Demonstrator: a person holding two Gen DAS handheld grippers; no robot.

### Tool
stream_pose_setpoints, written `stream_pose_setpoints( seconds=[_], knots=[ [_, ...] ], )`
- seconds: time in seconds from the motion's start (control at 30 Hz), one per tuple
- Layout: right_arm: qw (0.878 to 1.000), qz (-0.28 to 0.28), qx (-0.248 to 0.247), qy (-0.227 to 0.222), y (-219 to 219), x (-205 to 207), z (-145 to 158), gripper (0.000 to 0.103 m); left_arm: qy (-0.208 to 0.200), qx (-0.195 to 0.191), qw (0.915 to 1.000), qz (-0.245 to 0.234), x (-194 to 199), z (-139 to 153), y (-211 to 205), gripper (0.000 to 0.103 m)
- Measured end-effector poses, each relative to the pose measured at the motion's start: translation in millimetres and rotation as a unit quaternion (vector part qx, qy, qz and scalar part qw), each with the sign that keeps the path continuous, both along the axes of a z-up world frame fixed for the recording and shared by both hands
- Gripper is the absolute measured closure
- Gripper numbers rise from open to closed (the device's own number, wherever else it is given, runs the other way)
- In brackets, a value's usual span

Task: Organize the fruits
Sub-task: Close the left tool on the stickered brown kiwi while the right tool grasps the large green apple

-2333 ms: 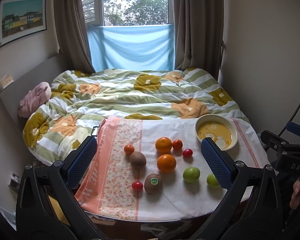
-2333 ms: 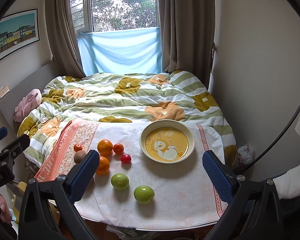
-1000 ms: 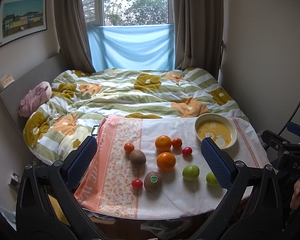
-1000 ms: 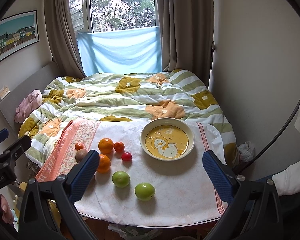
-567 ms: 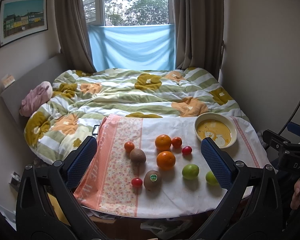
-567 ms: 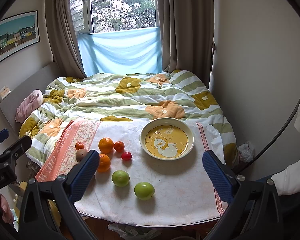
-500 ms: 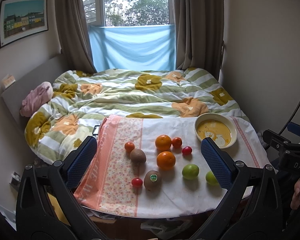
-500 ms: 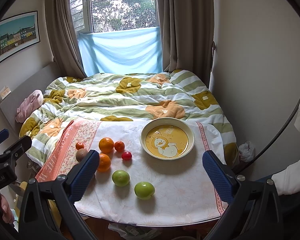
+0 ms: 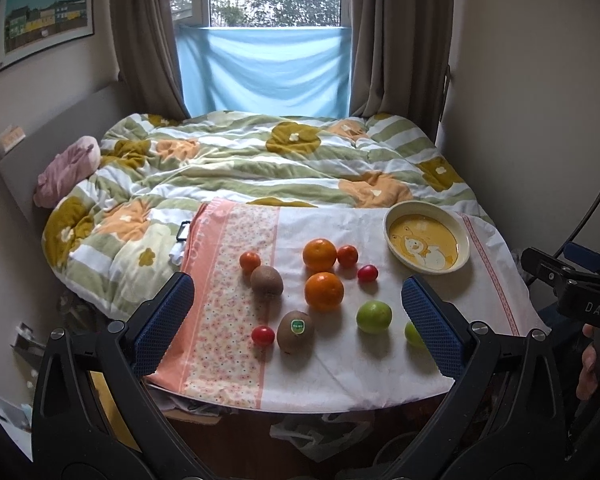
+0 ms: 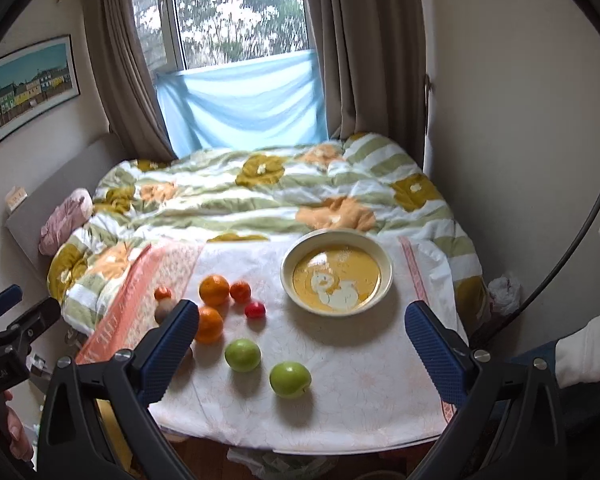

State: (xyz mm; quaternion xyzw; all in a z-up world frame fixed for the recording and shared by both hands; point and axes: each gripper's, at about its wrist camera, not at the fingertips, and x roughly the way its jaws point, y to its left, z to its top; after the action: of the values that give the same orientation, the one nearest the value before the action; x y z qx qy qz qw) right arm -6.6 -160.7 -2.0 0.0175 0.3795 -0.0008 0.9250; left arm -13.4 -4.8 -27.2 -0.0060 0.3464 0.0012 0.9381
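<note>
now your right tongs start toward the fruit; nothing is picked up yet.

your right tongs [image 10: 298, 330] have dipped and pushed in compared with half a second ago: the bowl [image 10: 385, 267] and the two green fruits [image 10: 290, 379] sit larger and lower in that view, and the picture is smeared with motion. your left tongs [image 9: 298, 316] hold the same view as before. both tongs are spread wide and empty. all the fruit lies loose on the cloth-covered surface [image 9: 340, 376]: two oranges [image 9: 323, 291], two kiwis [image 9: 295, 330], small red and orange ones, and the green pair nearest your right side. the bowl is empty, well apart from the kiwis. i judge sorting is only beginning, with a green fruit the likely first grab.
</note>
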Motion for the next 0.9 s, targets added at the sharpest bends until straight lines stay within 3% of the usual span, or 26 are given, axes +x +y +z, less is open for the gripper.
stream_pose_setpoints(
  seconds=[0.23, 0.6, 0.9],
  knots=[
    [0.997, -0.029, 0.05, 0.052, -14.6, 20.5, -65.5, 0.0, 0.029, 0.007, 0.9982, -0.053, 24.4, -59.4, 0.2, 0.0],
    [0.991, -0.083, 0.045, 0.09, -0.2, 39.0, -140.8, 0.0, 0.092, 0.057, 0.9837, -0.144, 65.0, -154.7, 2.6, 0.0],
    [0.989, -0.103, 0.021, 0.099, 12.1, 43.6, -174.6, 0.0, 0.12, 0.091, 0.9682, -0.2, 79.7, -199.4, -4.2, 0.005]
  ],
)
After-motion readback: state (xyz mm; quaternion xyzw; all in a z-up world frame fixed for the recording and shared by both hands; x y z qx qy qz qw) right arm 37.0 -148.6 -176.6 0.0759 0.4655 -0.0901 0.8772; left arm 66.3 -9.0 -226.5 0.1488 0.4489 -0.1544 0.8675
